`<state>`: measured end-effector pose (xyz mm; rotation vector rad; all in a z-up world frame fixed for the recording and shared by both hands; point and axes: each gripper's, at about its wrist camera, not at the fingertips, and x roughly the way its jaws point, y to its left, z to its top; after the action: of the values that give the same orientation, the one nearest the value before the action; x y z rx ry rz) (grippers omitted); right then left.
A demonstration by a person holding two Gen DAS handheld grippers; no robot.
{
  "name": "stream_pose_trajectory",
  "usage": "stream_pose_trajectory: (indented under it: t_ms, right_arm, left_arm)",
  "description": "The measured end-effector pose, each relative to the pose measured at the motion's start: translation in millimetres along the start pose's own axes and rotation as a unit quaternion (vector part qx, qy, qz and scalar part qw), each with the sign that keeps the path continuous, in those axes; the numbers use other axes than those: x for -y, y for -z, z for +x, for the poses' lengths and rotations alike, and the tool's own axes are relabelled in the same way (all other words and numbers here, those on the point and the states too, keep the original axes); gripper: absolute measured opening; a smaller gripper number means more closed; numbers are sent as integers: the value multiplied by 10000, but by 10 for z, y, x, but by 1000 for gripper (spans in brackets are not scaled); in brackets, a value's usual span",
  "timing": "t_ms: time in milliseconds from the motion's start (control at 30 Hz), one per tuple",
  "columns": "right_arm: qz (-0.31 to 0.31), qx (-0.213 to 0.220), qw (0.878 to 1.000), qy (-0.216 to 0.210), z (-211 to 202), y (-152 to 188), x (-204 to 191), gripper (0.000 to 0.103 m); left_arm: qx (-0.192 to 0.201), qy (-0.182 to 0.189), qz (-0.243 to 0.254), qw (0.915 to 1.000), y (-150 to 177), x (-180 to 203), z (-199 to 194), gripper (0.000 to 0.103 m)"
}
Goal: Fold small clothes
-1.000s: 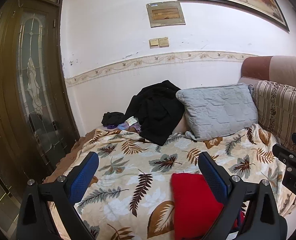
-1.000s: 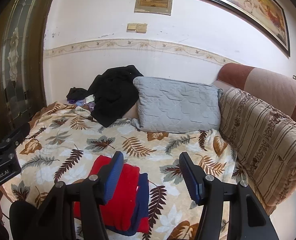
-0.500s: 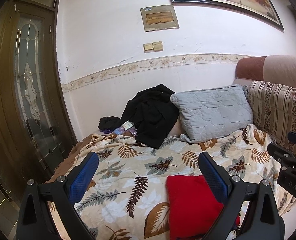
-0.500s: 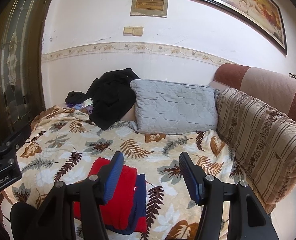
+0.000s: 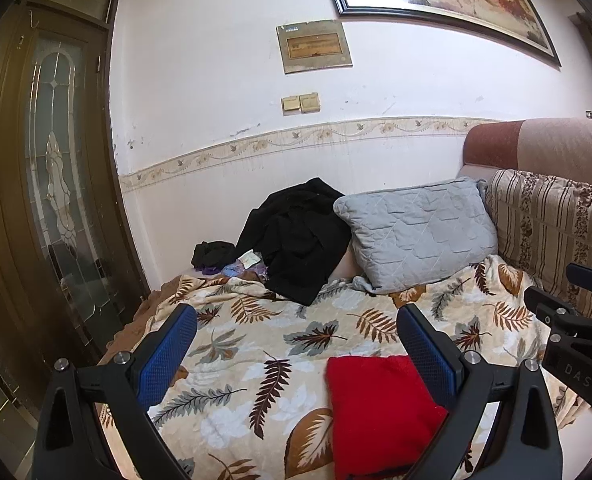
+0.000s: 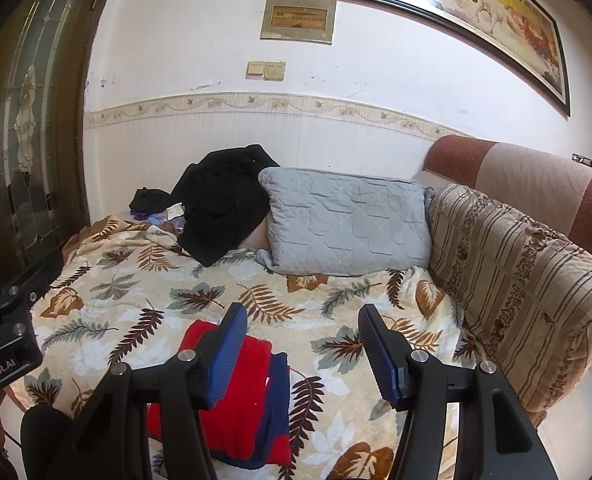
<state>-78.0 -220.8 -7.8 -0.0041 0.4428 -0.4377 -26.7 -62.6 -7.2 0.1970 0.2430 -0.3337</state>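
Observation:
A folded red garment (image 5: 379,408) lies on the leaf-print blanket (image 5: 280,336) near the front edge. In the right wrist view the red garment (image 6: 236,408) sits on a folded navy one (image 6: 278,396). My left gripper (image 5: 296,348) is open and empty, held above the blanket, its right finger over the red garment's edge. My right gripper (image 6: 301,344) is open and empty, above and to the right of the stack. A heap of black clothes (image 5: 299,236) lies at the back by the wall.
A grey quilted pillow (image 5: 415,232) leans at the back. A striped sofa backrest (image 6: 515,280) runs along the right. A dark wooden door with glass (image 5: 52,200) stands at the left. Small purple items (image 5: 236,268) lie beside the black heap.
Both grippers have tilted upward and pulled back a little, so the bed sits lower in both views. The folded stack has not moved. Both grippers stay open.

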Motion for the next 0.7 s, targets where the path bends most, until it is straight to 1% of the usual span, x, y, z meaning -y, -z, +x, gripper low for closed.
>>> stream_pose_trajectory:
  t_ms: [367,533,700]
  right_arm:
    - [-27,49,10000,23,-79,-28,-6,62]
    - [-53,1,10000,24,-52,-47,-12,63]
    - [-119,-108,9999,-12,114,-62,-29,62]
  left_arm:
    - [132,34,-11,9999,-27,-46,-89,100]
    - [64,46,-63,9999,-16,-79,1,100]
    - [10,150,-80,9999,24,-98,136,100]
